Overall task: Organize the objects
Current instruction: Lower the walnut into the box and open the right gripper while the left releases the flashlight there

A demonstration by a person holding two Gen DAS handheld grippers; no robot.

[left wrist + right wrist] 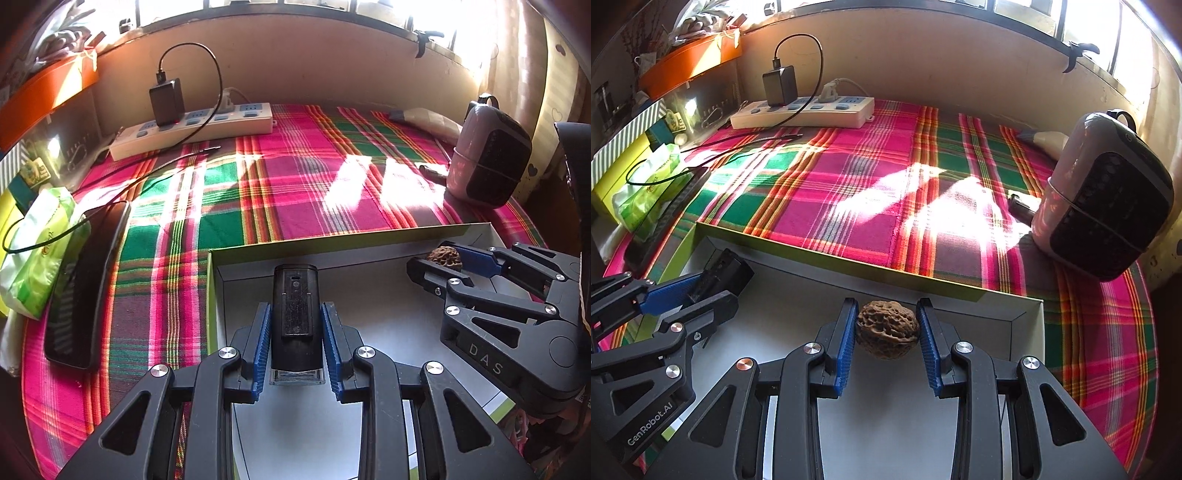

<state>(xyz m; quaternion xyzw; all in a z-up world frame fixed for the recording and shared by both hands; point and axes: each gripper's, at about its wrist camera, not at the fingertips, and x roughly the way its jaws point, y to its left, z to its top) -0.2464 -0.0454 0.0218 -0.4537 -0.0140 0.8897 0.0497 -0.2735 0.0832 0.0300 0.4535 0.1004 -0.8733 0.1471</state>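
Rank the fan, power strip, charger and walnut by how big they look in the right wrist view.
1. Fan
2. Power strip
3. Walnut and charger look about alike; the walnut sits much nearer the camera, so I won't rank them.

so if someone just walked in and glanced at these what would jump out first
Probably the loud pink and green plaid cloth covering the table, streaked with sunlight. Next, the two grippers over the shallow white box at the near edge: the left gripper clamps a black rectangular gadget, the right gripper a wrinkled walnut. The pink and black device at the far right also stands out.
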